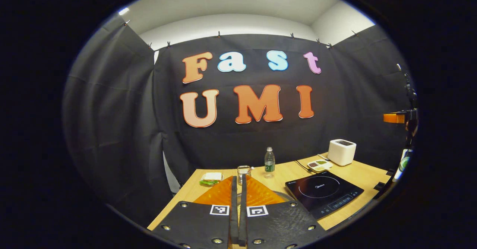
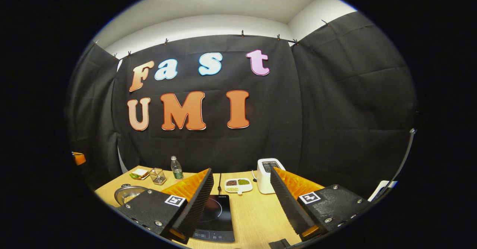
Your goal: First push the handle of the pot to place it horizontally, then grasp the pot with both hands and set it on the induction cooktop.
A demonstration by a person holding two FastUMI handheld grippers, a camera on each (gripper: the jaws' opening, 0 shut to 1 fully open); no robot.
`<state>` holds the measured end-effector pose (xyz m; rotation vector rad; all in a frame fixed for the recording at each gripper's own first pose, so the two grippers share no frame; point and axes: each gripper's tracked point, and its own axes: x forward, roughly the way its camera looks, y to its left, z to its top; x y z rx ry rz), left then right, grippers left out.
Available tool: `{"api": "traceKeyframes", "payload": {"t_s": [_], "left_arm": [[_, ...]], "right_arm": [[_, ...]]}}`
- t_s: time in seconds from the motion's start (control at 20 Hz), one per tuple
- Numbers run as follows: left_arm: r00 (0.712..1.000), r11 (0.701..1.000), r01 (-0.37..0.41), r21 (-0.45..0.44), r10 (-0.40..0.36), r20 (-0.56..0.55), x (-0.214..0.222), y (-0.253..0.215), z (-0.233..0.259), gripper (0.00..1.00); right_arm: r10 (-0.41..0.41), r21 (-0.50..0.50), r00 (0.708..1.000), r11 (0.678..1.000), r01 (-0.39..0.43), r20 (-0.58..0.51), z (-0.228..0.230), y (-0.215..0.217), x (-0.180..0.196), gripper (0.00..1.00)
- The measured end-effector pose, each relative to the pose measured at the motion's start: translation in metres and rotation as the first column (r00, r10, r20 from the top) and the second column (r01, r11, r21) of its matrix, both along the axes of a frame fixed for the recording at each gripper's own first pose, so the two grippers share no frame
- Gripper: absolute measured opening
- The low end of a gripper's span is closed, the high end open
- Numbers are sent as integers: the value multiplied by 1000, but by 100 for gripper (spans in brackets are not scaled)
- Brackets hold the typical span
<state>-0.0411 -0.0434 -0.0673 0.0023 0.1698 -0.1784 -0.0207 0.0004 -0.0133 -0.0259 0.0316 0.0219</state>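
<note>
In the right gripper view the steel pot [image 2: 126, 194] with its glass lid sits on the wooden table [image 2: 257, 215] at the near left, partly hidden behind my gripper's left finger. The black induction cooktop [image 2: 217, 214] lies straight ahead between the fingers. My right gripper [image 2: 240, 171] hovers above the table, open wide and holding nothing. In the left gripper view my left gripper [image 1: 239, 178] is shut, pads together and nothing between them. A sliver of the pot's rim [image 1: 284, 195] peeks out behind it. The cooktop [image 1: 323, 192] lies to its right.
At the back of the table stand a water bottle [image 1: 269, 162], a white toaster [image 1: 341, 151], a divided dish of beans [image 1: 319, 164], a small wire basket [image 2: 158, 176] and a plate with a sandwich [image 1: 211, 178]. A black cord [image 1: 302, 166] runs beside the dish.
</note>
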Motion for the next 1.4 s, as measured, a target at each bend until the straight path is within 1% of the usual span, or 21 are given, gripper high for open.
{"api": "traceKeyframes", "payload": {"t_s": [0.1,0.25,0.4,0.5,0.55,0.6,0.7,0.85,1.0,1.25,1.4], "left_arm": [[997,998,58,-12,-59,-50,-8,-20,-17,2],[987,993,120,3,-119,-103,-20,-41,-41,2],[961,980,200,-23,-200,-188,-42,-73,-71,2],[946,971,237,-25,-236,-221,-53,-88,-84,2],[940,968,250,-28,-249,-234,-57,-95,-88,2],[931,964,264,-32,-264,-253,-60,-101,-98,2],[910,957,287,-45,-287,-298,-67,-111,-117,2],[882,953,296,-60,-297,-366,-73,-120,-144,2],[858,950,308,-45,-298,-418,-77,-129,-169,2],[805,944,326,-52,-305,-509,-77,-142,-214,2],[789,949,314,-38,-283,-545,-72,-140,-235,2]], "right_arm": [[-8,-5,1000,1000,8,-6,-2,-2,1,95],[-5,8,1000,1000,5,-15,-4,-1,0,95],[-22,-12,1000,1000,22,-7,-3,-5,1,95],[-13,-2,1000,1000,13,-7,-3,-2,-2,95],[-13,-2,1000,1000,13,-4,-1,-2,-3,100],[-15,-5,1000,1000,15,-2,-2,-3,-4,95],[-17,-6,1000,1000,17,0,-2,-5,-5,95],[-14,2,1000,1000,14,2,0,-7,-9,95],[-29,-2,1000,1000,29,7,0,-15,-8,95],[-46,-16,999,999,45,-8,-9,-25,-6,95],[-60,-16,998,998,59,-23,-14,-32,-4,95]]}}
